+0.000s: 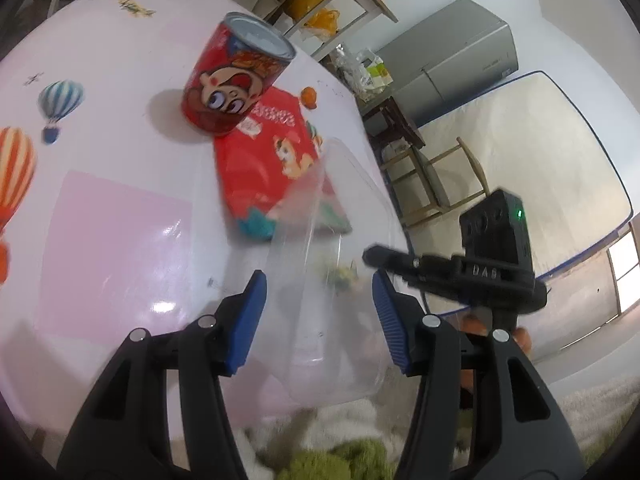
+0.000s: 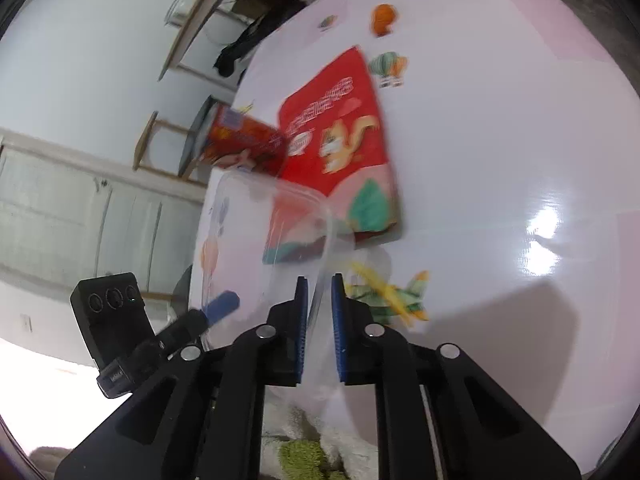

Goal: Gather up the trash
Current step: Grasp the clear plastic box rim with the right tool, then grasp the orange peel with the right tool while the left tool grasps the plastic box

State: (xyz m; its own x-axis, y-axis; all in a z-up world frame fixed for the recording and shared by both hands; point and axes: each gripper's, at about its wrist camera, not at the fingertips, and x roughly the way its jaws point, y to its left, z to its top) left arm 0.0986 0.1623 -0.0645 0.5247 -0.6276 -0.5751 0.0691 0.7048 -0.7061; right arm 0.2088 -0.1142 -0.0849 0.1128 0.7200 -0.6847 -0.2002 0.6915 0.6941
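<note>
A clear plastic container [image 1: 320, 240] is tilted up over the near edge of the pink table [image 1: 120, 220]. My left gripper [image 1: 320, 300] is open and straddles it, with a small gap at the left blue pad [image 1: 248, 312]. My right gripper [image 2: 319, 280] is shut on the thin wall of the container [image 2: 280, 208]; its black fingertips [image 1: 374, 257] reach in from the right in the left wrist view. Behind it a red snack bag [image 1: 264, 160] [image 2: 344, 120] lies flat. A red cartoon can [image 1: 236, 76] [image 2: 244, 144] stands beside the bag.
Balloon and plane prints [image 2: 392, 296] decorate the tablecloth [image 2: 500, 140]. Past the table's far edge stand a wooden chair [image 1: 436, 184], a grey cabinet [image 1: 452, 56] and an upright mattress [image 1: 540, 152]. A green and white fuzzy cloth [image 1: 352, 460] lies below the grippers.
</note>
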